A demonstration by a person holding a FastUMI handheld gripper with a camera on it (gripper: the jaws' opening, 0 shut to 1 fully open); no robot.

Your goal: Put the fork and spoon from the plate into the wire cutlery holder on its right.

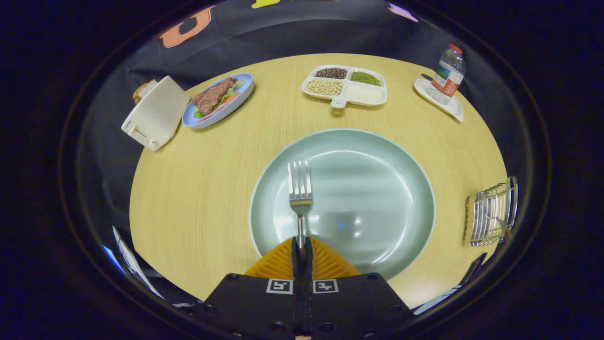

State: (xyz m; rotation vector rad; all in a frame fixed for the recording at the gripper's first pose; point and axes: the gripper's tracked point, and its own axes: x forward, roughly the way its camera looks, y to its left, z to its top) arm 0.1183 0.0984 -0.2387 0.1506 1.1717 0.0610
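Between the two fingers of the gripper (301,245), a shiny metal fork (300,189) is pinched by its handle, both fingers pressed together on it; its tines point forward, away from the fingers, over the large round pale-green plate (377,156). Whether the fork touches the plate surface or is raised off it cannot be told. The plate lies on a round light-wood table (198,189), just ahead of the fingers. Well to the right of the plate, near the table's edge, stands the silver wire cutlery holder (490,215); bare tabletop lies between plate and holder. Beyond the plate, at the far side of the table, sits a white divided tray (365,94) with dark, green and pale beans in three compartments. To the left of that tray is a blue oval plate (236,106) carrying a slice of meat and vegetables, and just beside it a cream-coloured toaster (155,113) at the table's edge. At the far right, a clear plastic bottle with a red cap (448,73) stands on a small white dish (446,106).
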